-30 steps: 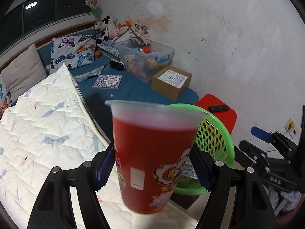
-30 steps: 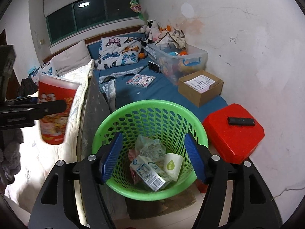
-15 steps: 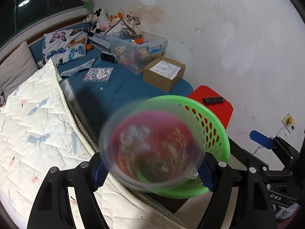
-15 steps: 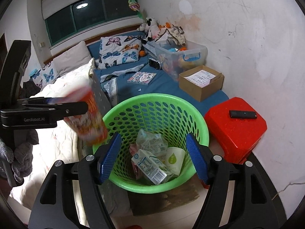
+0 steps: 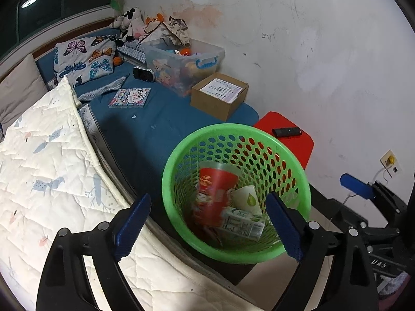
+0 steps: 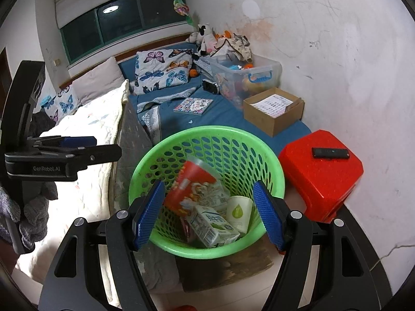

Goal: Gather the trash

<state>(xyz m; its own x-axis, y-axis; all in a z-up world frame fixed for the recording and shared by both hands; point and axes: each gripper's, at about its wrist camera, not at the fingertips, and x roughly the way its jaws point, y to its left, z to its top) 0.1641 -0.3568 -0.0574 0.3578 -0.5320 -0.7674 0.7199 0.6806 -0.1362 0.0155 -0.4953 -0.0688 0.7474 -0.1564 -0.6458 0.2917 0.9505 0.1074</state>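
Inside the green basket, near its left wall, sits the red cup. It leans over, with its long side running from the rim down to the bottom. A white paper cup and a milk carton lie beside it, touching it.

The left claw hangs just above the basket's near rim. Its blue pads are wide apart and hold nothing. The right claw is also wide and holds nothing, right over the near rim of the basket in its own view. Both are about as close to the cup.

The basket stands at the foot edge of the bed, with a red stool close on its right side. I think the cup is done, so each claw should lift straight up. There is open room above the rim.
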